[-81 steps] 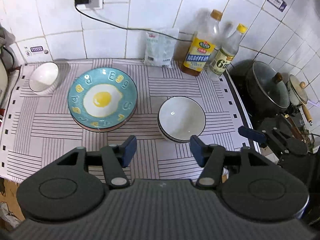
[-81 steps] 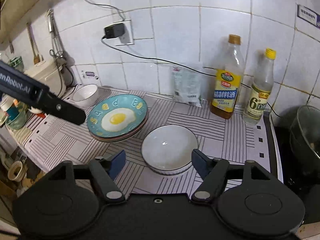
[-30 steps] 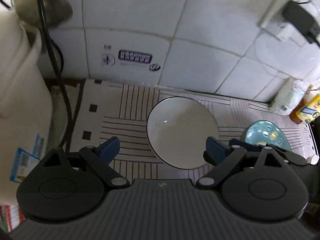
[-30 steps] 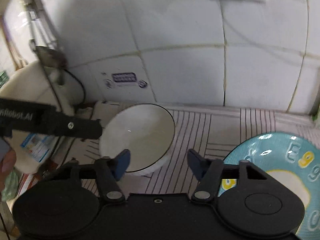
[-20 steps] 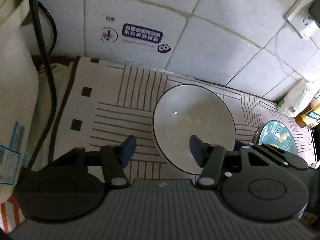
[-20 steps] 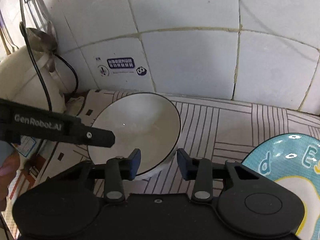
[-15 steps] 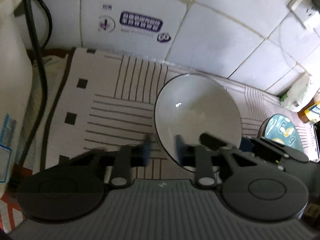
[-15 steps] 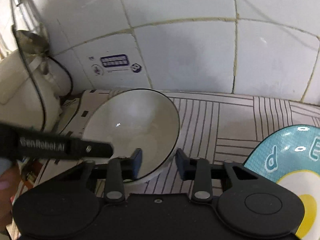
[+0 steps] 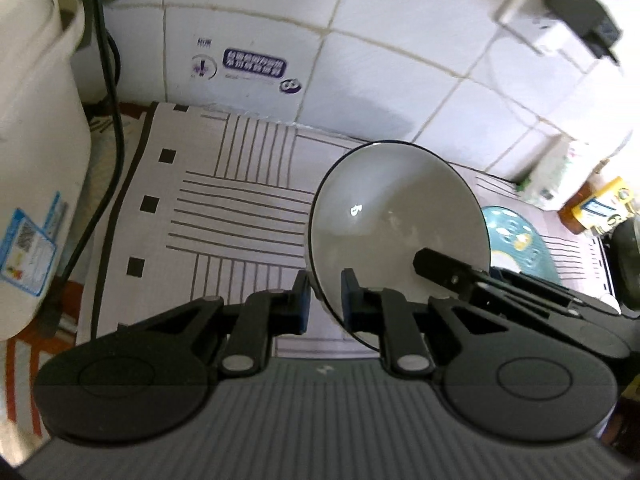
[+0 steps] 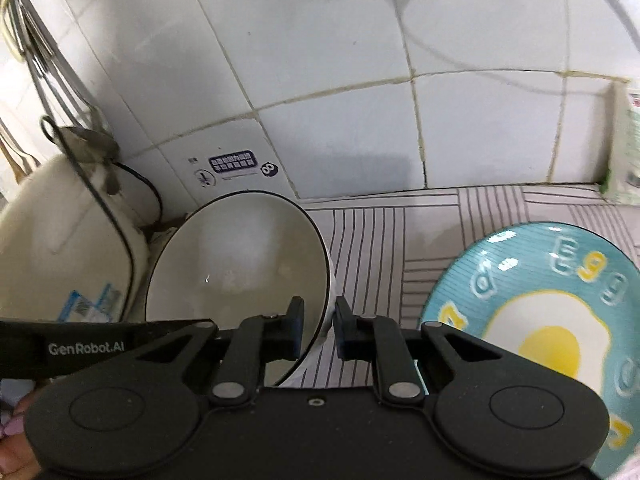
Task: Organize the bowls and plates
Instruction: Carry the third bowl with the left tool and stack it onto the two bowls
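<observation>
A white bowl (image 9: 400,224) with a thin dark rim is held above the striped mat, tilted. My left gripper (image 9: 324,300) is shut on its left rim. My right gripper (image 10: 318,326) is shut on its right rim; the bowl (image 10: 240,264) fills the left middle of the right wrist view. The right gripper's body (image 9: 480,280) shows behind the bowl in the left wrist view. A blue plate with a fried-egg picture (image 10: 540,320) lies on the mat to the right, and shows small in the left wrist view (image 9: 516,240).
A white rice cooker (image 9: 32,160) with a black cord (image 9: 108,100) stands at the left. The tiled wall (image 9: 360,60) is close behind. A white bag (image 9: 556,176) and an oil bottle (image 9: 600,208) stand far right. The striped mat (image 9: 224,208) covers the counter.
Both grippers have closed on opposite rims of the white bowl and lifted it off the mat, tilting it. Earlier they were open around it.
</observation>
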